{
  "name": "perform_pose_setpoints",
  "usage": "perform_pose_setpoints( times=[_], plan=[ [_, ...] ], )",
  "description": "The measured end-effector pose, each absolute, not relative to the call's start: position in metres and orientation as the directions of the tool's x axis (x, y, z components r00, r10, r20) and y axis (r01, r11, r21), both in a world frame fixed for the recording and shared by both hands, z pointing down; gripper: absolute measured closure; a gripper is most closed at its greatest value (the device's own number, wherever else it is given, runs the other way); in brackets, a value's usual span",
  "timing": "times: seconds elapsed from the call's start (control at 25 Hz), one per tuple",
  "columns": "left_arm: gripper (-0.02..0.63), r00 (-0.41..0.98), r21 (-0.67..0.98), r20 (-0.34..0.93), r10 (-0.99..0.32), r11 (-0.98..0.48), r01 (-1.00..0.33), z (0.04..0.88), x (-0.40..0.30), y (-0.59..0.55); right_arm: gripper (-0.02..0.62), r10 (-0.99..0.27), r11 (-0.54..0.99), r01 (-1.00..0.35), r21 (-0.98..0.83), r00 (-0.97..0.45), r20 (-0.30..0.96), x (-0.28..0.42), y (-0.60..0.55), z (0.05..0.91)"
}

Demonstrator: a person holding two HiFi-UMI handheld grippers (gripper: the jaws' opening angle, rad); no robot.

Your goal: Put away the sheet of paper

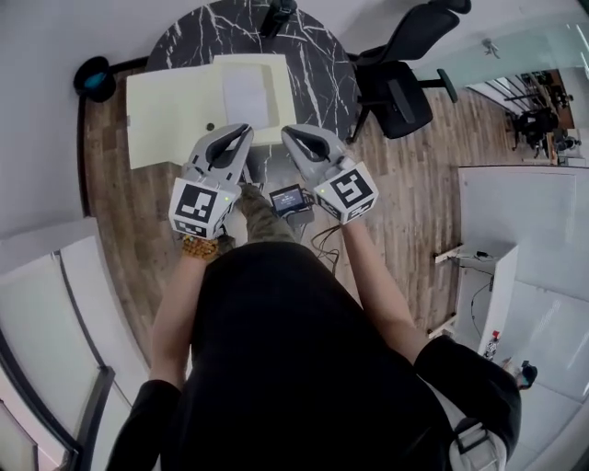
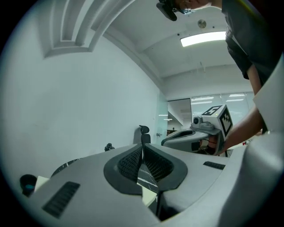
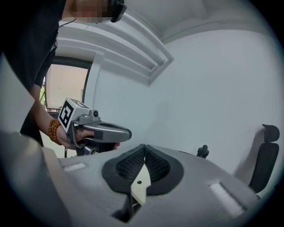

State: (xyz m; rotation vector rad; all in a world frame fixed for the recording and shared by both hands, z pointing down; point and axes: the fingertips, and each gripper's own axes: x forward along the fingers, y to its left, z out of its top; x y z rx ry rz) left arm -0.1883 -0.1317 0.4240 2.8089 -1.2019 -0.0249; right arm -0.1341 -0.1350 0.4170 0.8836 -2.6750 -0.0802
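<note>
A white sheet of paper point(image 1: 247, 95) lies on an open pale yellow folder point(image 1: 175, 110) on the round black marble table point(image 1: 317, 64). My left gripper point(image 1: 246, 130) hovers over the folder's near edge, and its jaws meet at the tips with nothing between them point(image 2: 142, 146). My right gripper point(image 1: 286, 131) hangs close beside it at the same edge, also shut and empty point(image 3: 144, 146). In both gripper views, a bit of the cream folder point(image 3: 138, 186) shows below the closed jaws. Each gripper sees the other held level alongside it.
A black office chair point(image 1: 400, 78) stands to the right of the table. A dark object point(image 1: 276, 17) sits at the table's far edge, and a round black thing point(image 1: 95, 78) is on the wooden floor at the left. A small screen device point(image 1: 288, 198) hangs at my waist. White walls stand close by.
</note>
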Motion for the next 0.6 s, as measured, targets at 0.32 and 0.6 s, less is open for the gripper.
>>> perform_pose_setpoints(
  times=[0.32, 0.6],
  plan=[
    [0.58, 0.723, 0.012, -0.032, -0.69, -0.724, -0.69, 0.427, -0.155, -0.104, 0.597, -0.653, 0.757, -0.62, 0.206, -0.718, 0.239, -0.128, -0.123, 0.417],
    [0.58, 0.707, -0.029, -0.049, -0.705, -0.707, -0.707, 0.417, -0.161, -0.104, 0.597, -0.653, 0.758, -0.619, 0.208, -0.709, 0.267, -0.136, -0.114, 0.417]
  ],
)
